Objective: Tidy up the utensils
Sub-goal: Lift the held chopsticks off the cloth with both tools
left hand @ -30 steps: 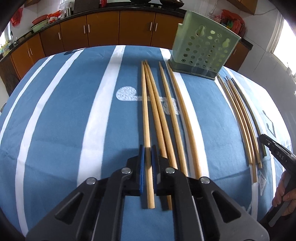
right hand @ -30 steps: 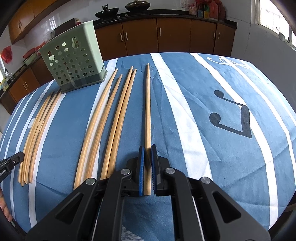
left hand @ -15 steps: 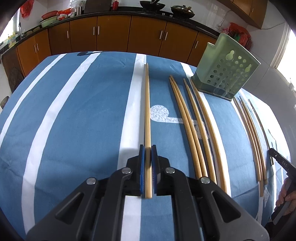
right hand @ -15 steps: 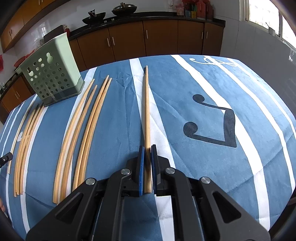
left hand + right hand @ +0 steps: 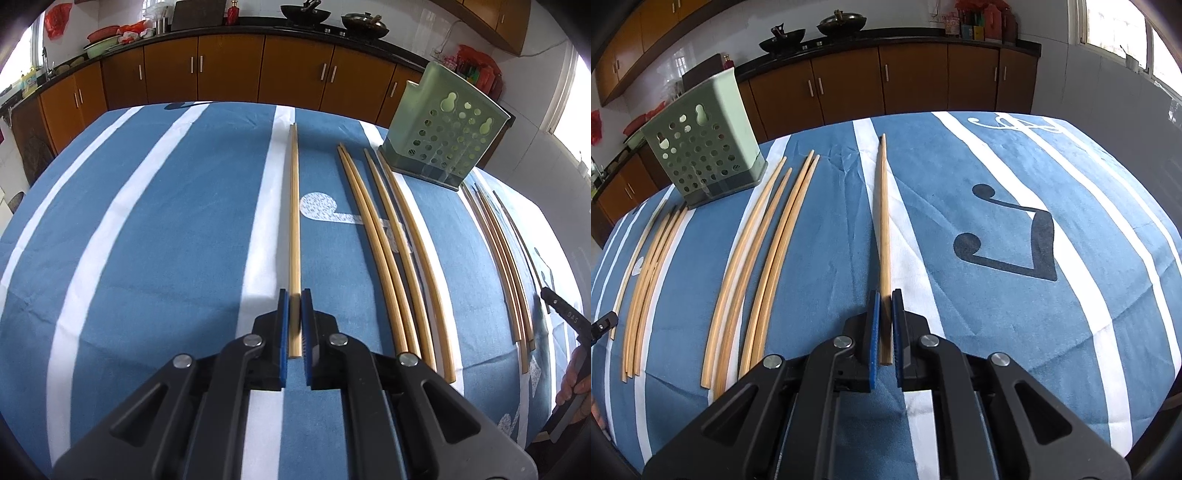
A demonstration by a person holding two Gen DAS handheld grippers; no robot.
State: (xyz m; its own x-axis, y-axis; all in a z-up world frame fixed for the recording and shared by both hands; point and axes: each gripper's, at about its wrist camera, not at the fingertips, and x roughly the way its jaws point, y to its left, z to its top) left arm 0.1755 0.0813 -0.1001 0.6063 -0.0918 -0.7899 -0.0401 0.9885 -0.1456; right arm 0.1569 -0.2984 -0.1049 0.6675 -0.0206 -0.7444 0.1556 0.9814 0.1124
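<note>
My left gripper is shut on a wooden chopstick that points straight ahead above the blue striped tablecloth. My right gripper is shut on another wooden chopstick, also pointing ahead. A green perforated utensil holder stands at the far side of the table; it also shows in the right wrist view. Several more chopsticks lie in rows on the cloth, to the right in the left wrist view and to the left in the right wrist view.
A second group of thinner chopsticks lies near the right table edge; it also shows in the right wrist view. The right gripper's tip shows at the right edge. Brown kitchen cabinets stand behind the table.
Both grippers have lifted their chopsticks off the cloth and swung apart, the left one leftward away from its row, the right one rightward. The holder has shifted outward in both views.
</note>
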